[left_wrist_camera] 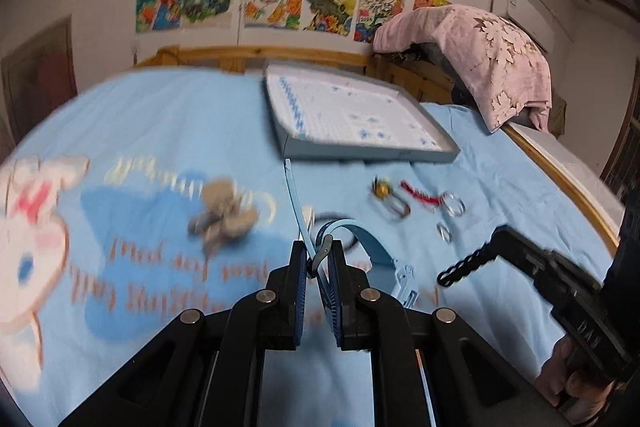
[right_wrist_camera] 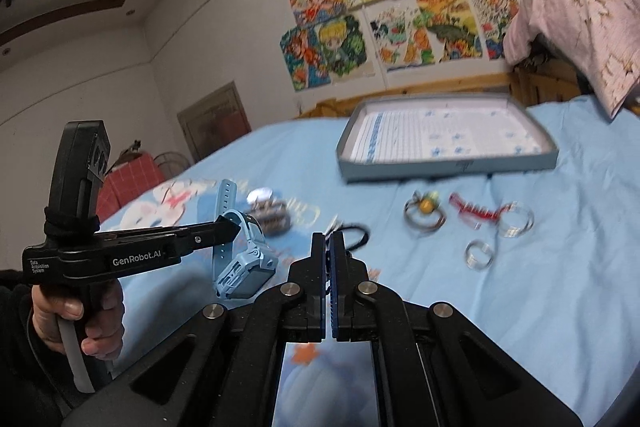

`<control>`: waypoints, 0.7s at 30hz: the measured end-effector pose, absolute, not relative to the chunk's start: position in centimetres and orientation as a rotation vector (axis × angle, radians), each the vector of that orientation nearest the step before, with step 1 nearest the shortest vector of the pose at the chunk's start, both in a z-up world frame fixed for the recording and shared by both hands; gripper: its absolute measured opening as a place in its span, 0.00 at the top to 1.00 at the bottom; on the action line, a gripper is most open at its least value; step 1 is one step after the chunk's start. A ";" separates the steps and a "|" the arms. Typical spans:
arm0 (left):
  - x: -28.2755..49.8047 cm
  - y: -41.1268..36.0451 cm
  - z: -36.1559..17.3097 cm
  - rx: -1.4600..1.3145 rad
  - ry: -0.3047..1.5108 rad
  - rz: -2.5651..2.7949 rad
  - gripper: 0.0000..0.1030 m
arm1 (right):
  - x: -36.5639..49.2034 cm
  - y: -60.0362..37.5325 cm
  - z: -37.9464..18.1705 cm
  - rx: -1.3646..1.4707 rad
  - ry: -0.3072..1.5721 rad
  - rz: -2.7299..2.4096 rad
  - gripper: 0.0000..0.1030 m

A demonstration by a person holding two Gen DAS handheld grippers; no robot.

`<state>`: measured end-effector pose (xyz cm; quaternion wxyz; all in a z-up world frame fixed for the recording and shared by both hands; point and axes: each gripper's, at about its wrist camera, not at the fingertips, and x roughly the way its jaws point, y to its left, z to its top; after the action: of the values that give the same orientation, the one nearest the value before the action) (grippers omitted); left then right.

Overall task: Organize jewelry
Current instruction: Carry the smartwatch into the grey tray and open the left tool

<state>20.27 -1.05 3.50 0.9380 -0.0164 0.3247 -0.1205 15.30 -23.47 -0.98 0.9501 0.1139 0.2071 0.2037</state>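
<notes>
**A:** Your left gripper point(left_wrist_camera: 318, 259) has its jaws pinched narrow on the strap of the light-blue watch point(right_wrist_camera: 244, 259); from the right wrist view the watch hangs clear of the blue bedsheet point(left_wrist_camera: 500, 163), its case dangling below the fingertips.

**B:** And my right gripper point(right_wrist_camera: 329, 247)?

**A:** Its jaws are pressed together; a thin black cord point(right_wrist_camera: 356, 237) runs up to the tips, and I think a bit of it is caught between the pads, though blur keeps me from being sure; treat that grip as doubtful.

**B:** So which step am I on?

**A:** By my reading, the carry; the watch is lifted but not yet put away; the open blue tray point(right_wrist_camera: 448, 171) lies farther up the bed with nothing in it that I can see.

**B:** What does the next move call for?

**A:** Take the watch forward over the tray's near wall, high enough that the hanging case clears the rim; then lower it and release; keep your line left of the loose pieces just in front of the tray: the yellow-beaded ring point(left_wrist_camera: 384, 191), the red comb clip point(left_wrist_camera: 420, 195), and the silver rings point(left_wrist_camera: 454, 205); the beige bow point(left_wrist_camera: 224, 217) sits apart to the left, still waiting.
</notes>
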 end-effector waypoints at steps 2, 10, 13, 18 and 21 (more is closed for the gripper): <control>22.0 -2.0 4.3 -0.021 0.661 -0.248 0.90 | 17.1 -24.3 -0.1 0.249 0.406 0.398 0.98; 32.0 -3.7 6.0 -0.124 0.613 -0.226 0.90 | 28.3 -26.7 2.9 0.313 0.324 0.366 0.98; 35.3 -4.7 5.4 -0.141 0.598 -0.205 0.90 | 33.6 -27.4 2.6 0.352 0.357 0.350 0.98; 39.5 -6.1 3.3 -0.108 0.635 -0.165 0.90 | 38.5 -27.7 -0.5 0.397 0.419 0.327 0.98; 40.8 -5.9 1.9 -0.147 0.667 -0.167 0.89 | 40.1 -28.0 -2.4 0.433 0.460 0.331 0.98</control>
<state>40.85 -5.92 1.93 0.9388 -0.0722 0.3268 -0.0818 40.14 -28.01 -2.43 0.9371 0.2118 0.2254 0.1618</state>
